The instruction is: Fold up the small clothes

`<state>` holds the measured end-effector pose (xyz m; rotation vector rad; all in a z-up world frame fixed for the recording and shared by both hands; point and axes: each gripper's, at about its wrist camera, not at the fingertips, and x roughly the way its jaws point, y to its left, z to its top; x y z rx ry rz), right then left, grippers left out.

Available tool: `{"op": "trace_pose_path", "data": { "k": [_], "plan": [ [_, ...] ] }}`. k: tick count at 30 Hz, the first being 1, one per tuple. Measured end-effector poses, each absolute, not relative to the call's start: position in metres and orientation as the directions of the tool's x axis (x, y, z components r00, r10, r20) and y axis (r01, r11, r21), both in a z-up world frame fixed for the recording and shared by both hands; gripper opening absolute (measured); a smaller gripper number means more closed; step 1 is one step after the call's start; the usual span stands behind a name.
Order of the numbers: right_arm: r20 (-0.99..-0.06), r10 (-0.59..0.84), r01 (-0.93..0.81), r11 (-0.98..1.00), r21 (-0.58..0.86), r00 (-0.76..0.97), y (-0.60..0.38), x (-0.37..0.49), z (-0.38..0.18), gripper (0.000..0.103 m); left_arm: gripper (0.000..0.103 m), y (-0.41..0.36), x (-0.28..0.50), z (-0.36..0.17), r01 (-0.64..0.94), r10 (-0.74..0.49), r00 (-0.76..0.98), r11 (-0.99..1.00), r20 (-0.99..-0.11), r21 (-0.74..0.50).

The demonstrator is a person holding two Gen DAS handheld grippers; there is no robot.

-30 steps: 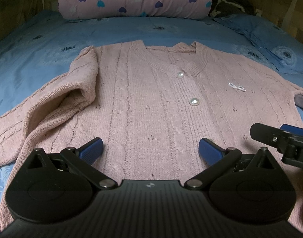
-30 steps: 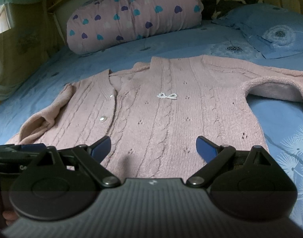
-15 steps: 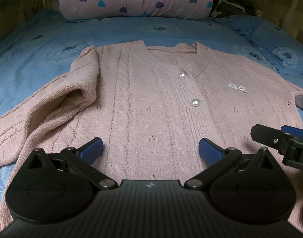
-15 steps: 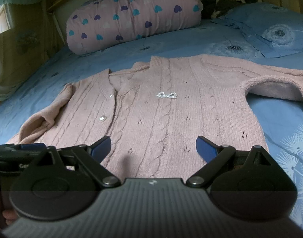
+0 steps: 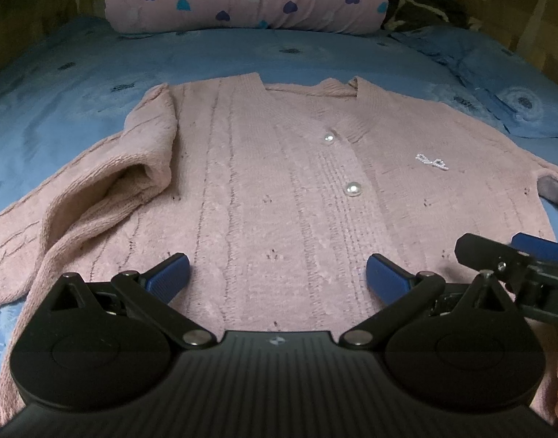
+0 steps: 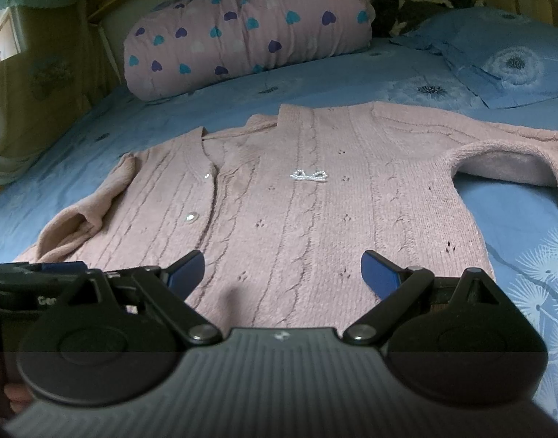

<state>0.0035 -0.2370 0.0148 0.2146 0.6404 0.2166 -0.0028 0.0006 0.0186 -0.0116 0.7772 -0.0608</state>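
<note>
Blue bed [image 5: 78, 84], one pink cardigan [image 5: 279, 189], two pearl buttons [image 5: 353, 188], two hand-held grippers [image 5: 277, 275] [image 6: 282, 268] gaping, empty.

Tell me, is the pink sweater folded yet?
Not yet. Done: the sweater lies flat, front up, on the bed. In hand: nothing; the left gripper and right gripper hover open over its hem. Left: both sleeves and the body need folding.

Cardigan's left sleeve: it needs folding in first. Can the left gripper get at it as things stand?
Probably yes. The left gripper is open above the cardigan, and the sleeve lies bunched to its left with nothing over it.
</note>
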Motion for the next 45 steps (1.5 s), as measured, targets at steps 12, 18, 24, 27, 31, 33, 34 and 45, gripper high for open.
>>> {"op": "trace_pose_path", "data": {
  "k": [12, 18, 24, 27, 31, 33, 34, 45],
  "plan": [
    [-0.569, 0.255, -0.133, 0.960, 0.248, 0.782, -0.235, -0.001, 0.018, 0.094, 0.103, -0.001, -0.002, 0.020, 0.059, -0.078, 0.699, 0.997, -0.710, -0.051],
    [-0.583, 0.239, -0.094, 0.959, 0.269, 0.776, -0.250, -0.007, 0.028, 0.094, 0.103, 0.002, -0.001, 0.018, 0.047, -0.074, 0.700, 0.997, -0.710, -0.059],
    [-0.592, 0.163, -0.031, 0.974, 0.226, 0.789, -0.278, -0.016, 0.045, 0.094, 0.103, 0.008, 0.002, 0.021, 0.020, -0.070, 0.698, 0.997, -0.713, -0.078],
    [-0.595, 0.129, 0.001, 0.977, 0.213, 0.793, -0.293, -0.019, 0.053, 0.094, 0.103, 0.010, 0.002, 0.021, 0.014, -0.069, 0.696, 0.996, -0.715, -0.083],
    [-0.584, 0.039, 0.060, 0.987, 0.150, 0.811, -0.318, -0.021, 0.064, 0.094, 0.103, 0.012, 0.003, 0.023, 0.010, -0.068, 0.698, 0.996, -0.713, -0.084],
    [-0.575, -0.005, 0.094, 0.988, 0.124, 0.818, -0.333, -0.023, 0.068, 0.094, 0.103, 0.012, 0.003, 0.024, 0.008, -0.069, 0.701, 0.996, -0.710, -0.088],
    [-0.580, -0.028, 0.118, 0.986, 0.119, 0.814, -0.343, -0.021, 0.068, 0.094, 0.103, 0.012, 0.003, 0.025, 0.007, -0.068, 0.702, 0.996, -0.709, -0.089],
    [-0.614, -0.255, 0.352, 0.935, 0.040, 0.747, -0.412, -0.006, 0.058, 0.094, 0.103, 0.013, 0.010, 0.023, -0.010, -0.053, 0.696, 0.996, -0.716, -0.083]
  ]
}}
